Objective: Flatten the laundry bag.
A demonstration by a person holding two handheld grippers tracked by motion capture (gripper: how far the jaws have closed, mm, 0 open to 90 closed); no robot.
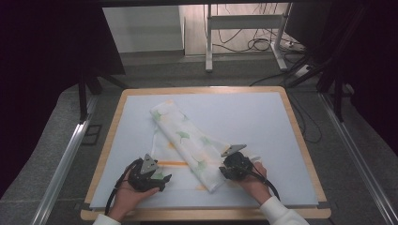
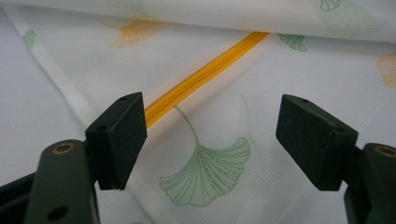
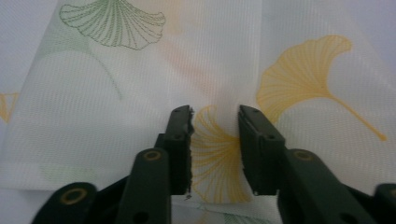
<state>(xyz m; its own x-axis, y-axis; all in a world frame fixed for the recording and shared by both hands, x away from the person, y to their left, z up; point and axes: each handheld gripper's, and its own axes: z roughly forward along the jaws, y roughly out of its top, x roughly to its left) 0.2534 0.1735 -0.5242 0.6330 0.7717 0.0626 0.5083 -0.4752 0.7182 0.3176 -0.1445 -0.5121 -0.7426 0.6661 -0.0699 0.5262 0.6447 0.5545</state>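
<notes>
Over the cloth (image 1: 180,133), both hands low.

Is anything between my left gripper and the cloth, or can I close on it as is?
Nothing visible is in the way. The left gripper hangs open right over the cloth, with bare fabric and its orange stripe between the jaws. The right gripper has its jaws drawn in around a fold of the same cloth.

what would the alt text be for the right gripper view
The right gripper has its two black jaws narrowed around a raised pinch of white mesh cloth printed with yellow and green ginkgo leaves, one yellow leaf between them. The cloth lies on a pale surface.
</notes>
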